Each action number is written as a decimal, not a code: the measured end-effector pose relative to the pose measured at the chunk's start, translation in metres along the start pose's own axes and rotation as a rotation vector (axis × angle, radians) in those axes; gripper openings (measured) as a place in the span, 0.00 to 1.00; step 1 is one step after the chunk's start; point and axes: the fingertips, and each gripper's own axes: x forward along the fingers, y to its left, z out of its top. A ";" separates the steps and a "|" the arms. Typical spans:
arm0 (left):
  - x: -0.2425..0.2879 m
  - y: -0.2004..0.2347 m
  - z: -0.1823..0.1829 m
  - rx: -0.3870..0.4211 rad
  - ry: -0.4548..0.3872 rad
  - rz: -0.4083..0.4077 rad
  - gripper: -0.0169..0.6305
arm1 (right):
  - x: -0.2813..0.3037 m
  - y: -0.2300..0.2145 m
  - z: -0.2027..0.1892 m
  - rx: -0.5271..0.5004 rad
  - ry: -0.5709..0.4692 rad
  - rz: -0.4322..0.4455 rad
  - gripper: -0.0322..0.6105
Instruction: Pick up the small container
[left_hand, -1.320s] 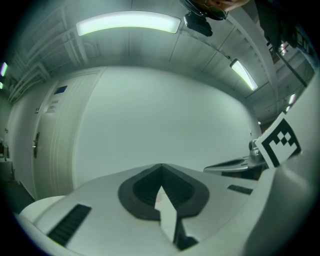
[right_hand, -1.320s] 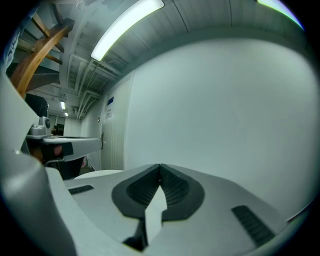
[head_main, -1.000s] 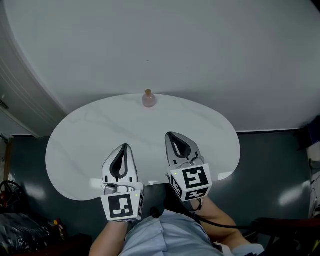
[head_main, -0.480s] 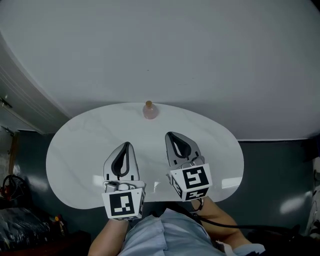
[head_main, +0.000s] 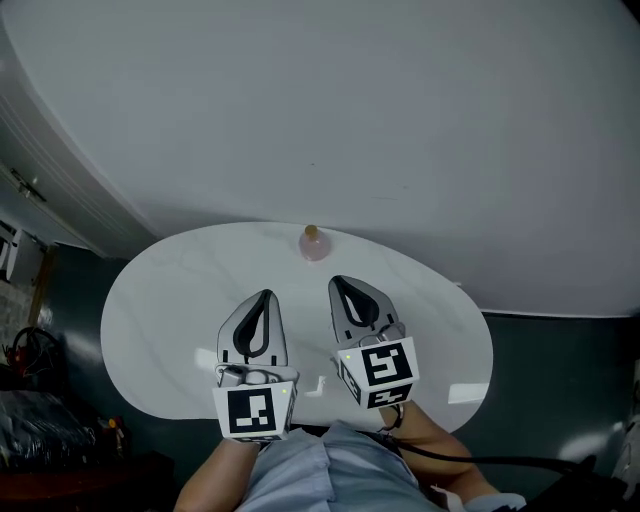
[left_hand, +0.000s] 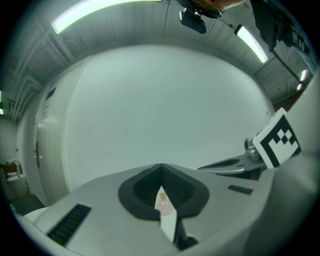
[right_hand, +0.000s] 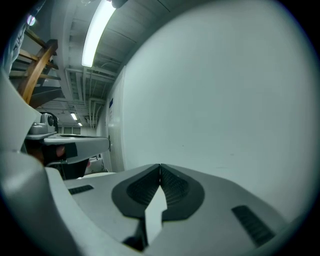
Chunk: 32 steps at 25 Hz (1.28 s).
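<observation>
- A white wall (head_main: 350, 100) rose behind the table
- The white oval table (head_main: 160, 310) stood against it
- The left gripper (head_main: 264, 294) and right gripper (head_main: 335, 281) hung side by side over the table, the jaws of each pressed together, gripping nothing
- The small bottle (head_main: 313, 243), corked, stood at the table's far edge, ahead of both grippers and apart from them

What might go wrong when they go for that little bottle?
Both the left gripper and right gripper have their jaws shut; arriving like that would likely knock the small container over. It stands near the far edge of the table by the wall, so a nudge might send it off.
</observation>
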 end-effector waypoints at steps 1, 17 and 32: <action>0.000 0.002 -0.002 0.000 0.004 0.007 0.02 | 0.002 -0.001 0.000 0.002 -0.001 0.002 0.05; -0.001 0.039 -0.044 -0.085 0.071 0.020 0.02 | 0.036 0.002 -0.032 -0.023 0.060 -0.061 0.05; 0.018 0.047 -0.094 -0.138 0.226 -0.022 0.02 | 0.062 -0.010 -0.097 0.022 0.213 -0.111 0.05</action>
